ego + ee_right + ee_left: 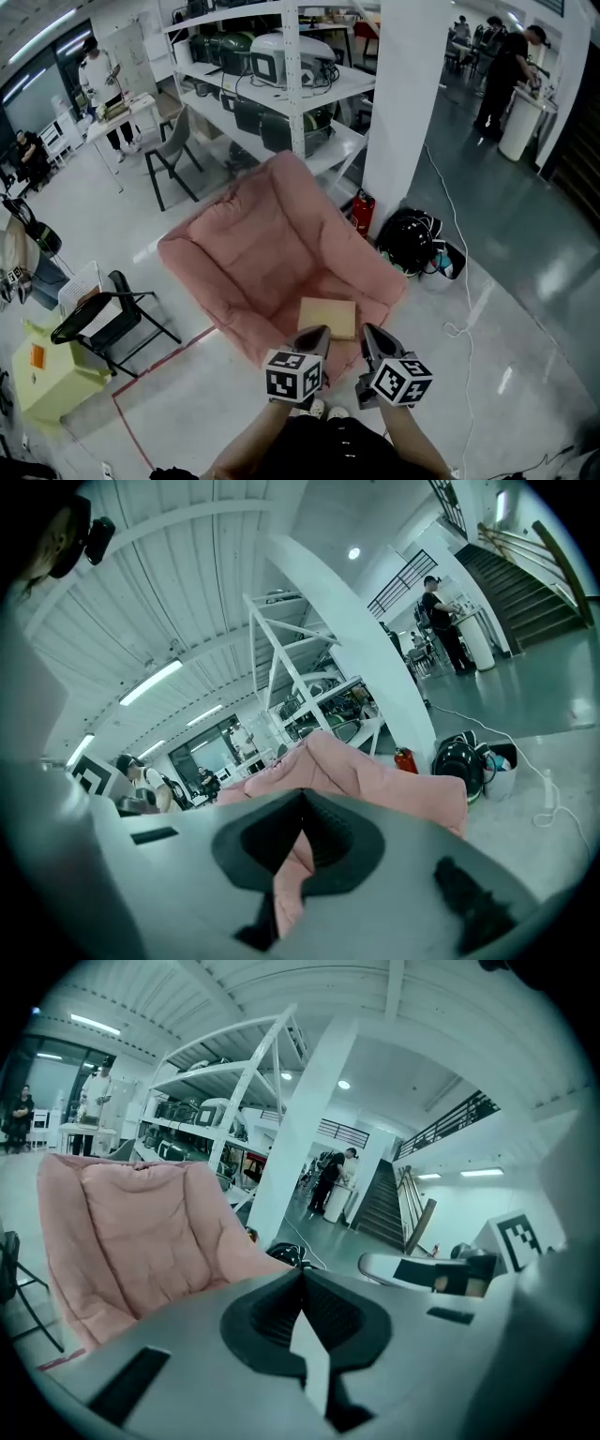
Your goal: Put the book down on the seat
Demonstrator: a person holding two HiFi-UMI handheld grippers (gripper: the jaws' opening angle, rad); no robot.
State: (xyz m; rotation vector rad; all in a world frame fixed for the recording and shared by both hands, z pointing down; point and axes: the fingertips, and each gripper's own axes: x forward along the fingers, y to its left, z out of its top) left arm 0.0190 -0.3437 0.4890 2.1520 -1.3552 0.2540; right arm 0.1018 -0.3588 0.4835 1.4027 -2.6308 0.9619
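Observation:
A tan book (pixel 327 317) lies flat on the seat of the pink cushioned chair (pixel 267 253), near its front edge. My left gripper (pixel 320 332) hovers just in front of the book, shut with nothing in it. Beside it, my right gripper (pixel 367 330) is also shut and empty, by the book's right corner. In the left gripper view the jaws (pixel 302 1275) meet, with the pink chair (pixel 131 1232) beyond on the left. The right gripper view shows its jaws (pixel 302 799) closed at the tips and the chair (pixel 375 771) behind.
White shelving (pixel 281 84) with equipment stands behind the chair, next to a white pillar (pixel 403 103). A red fire extinguisher (pixel 363 214), a black helmet (pixel 411 240) and a white cable (pixel 466 291) lie at the right. A black folding chair (pixel 112 323) and a yellow box (pixel 42 370) are at the left.

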